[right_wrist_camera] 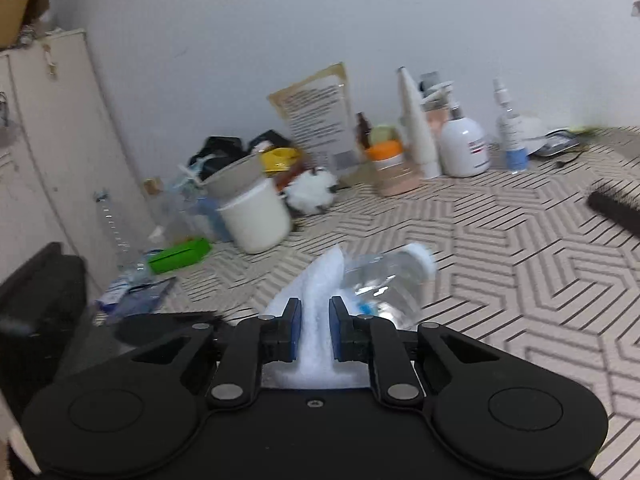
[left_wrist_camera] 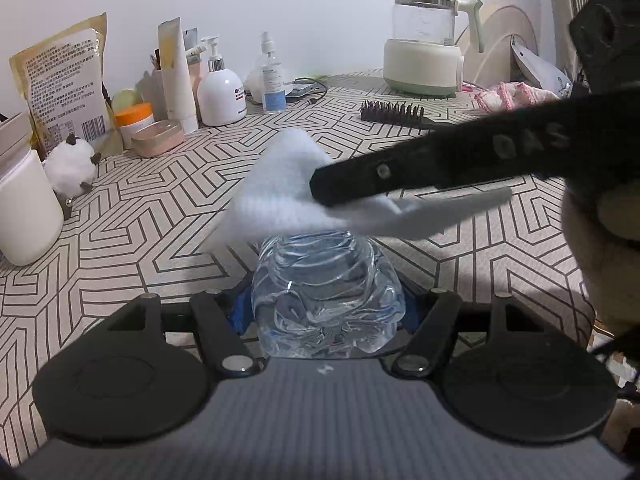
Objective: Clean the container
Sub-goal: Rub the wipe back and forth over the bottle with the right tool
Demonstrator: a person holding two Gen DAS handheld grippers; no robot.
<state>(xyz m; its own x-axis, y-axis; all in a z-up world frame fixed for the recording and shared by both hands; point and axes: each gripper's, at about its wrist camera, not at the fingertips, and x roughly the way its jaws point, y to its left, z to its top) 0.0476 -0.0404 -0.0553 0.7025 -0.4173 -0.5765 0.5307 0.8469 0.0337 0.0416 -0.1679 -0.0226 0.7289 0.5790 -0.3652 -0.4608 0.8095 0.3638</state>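
geometric-patterned table, crowded along the wall. wiping looks underway, finish not judgeable. left gripper clamps a clear crumpled plastic bottle low over the table; right gripper, nearly closed, pinches a white fluffy cloth touching its far end.

one bottle, one cloth, two claws
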